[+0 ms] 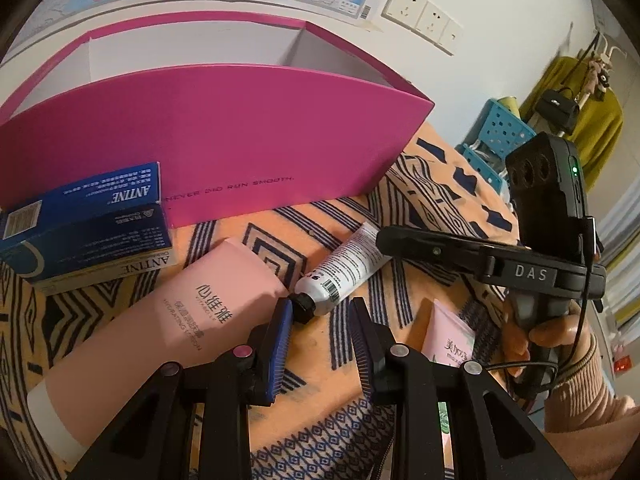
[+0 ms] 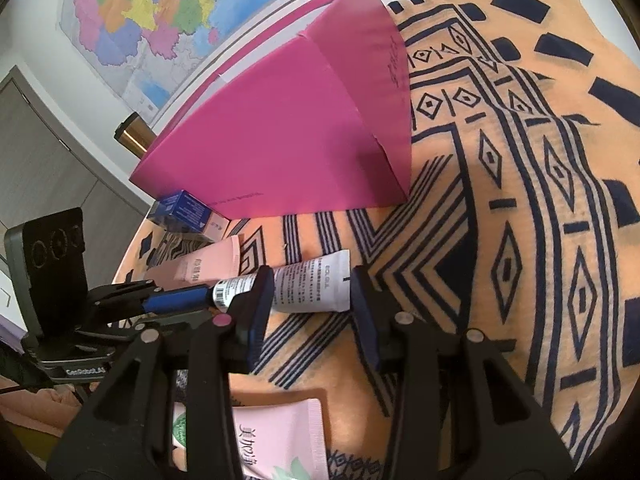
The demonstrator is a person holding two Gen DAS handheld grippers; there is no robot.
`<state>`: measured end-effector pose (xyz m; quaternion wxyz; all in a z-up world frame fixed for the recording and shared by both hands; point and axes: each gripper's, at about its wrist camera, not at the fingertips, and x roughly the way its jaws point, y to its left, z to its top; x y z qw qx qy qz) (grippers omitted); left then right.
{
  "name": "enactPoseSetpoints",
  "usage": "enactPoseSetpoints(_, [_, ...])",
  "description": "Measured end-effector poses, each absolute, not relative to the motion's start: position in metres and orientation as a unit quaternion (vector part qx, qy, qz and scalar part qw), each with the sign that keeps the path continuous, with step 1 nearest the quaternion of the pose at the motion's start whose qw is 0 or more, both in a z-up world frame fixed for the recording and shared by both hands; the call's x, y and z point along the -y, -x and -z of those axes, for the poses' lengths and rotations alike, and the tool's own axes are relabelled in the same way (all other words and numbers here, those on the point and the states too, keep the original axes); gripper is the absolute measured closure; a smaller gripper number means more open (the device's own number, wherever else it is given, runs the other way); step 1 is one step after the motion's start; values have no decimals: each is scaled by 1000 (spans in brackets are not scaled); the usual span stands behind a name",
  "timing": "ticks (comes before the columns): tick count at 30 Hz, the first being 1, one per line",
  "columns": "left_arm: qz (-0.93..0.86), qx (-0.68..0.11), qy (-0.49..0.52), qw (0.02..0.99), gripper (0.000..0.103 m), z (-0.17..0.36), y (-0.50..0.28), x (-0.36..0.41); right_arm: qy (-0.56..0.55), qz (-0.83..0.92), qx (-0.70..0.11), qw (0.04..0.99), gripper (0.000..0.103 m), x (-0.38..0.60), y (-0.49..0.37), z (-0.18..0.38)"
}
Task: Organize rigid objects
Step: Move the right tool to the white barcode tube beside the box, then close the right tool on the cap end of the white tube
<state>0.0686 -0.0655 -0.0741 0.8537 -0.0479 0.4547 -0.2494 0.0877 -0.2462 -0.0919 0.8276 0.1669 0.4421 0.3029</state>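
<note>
A: Left side status?

B: Far left of left gripper (image 1: pixel 320 320): stacked blue boxes (image 1: pixel 84 232), set against magenta box (image 1: pixel 208 132). Magenta box straight ahead, upright, top open. Just left of the left finger: big pink tube (image 1: pixel 168 320), flat on patterned cloth (image 1: pixel 320 364).

A: Jaws?

B: Narrowly parted, gripping nothing. Black cap (image 1: pixel 303 307) of white tube (image 1: pixel 348 268) right at the mouth, touching the left fingertip, clear of the right one.

A: Tube location?

B: Flat on the cloth, outside the magenta box, just short of its front wall. Cap end toward left gripper, crimped end toward right gripper (image 2: pixel 310 296).

A: Right side?

B: Held in a hand (image 1: pixel 552 336), low over the tube's tail. Moderately parted. Tail section lying crosswise between the fingers: left finger crossing in front of the tube body, right finger just past the crimp. No squeeze visible. Pad contact: cannot tell.

A: Anything else?

B: Small pink tube (image 2: pixel 280 440), flat on the cloth, under the right gripper's body on the near side.
</note>
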Motion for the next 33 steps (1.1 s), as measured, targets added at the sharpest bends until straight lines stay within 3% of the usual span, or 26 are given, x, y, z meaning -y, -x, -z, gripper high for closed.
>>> enactPoseSetpoints(33, [237, -412, 48, 878, 74, 35, -61, 51, -170, -323, -391, 845, 57, 242, -70, 47])
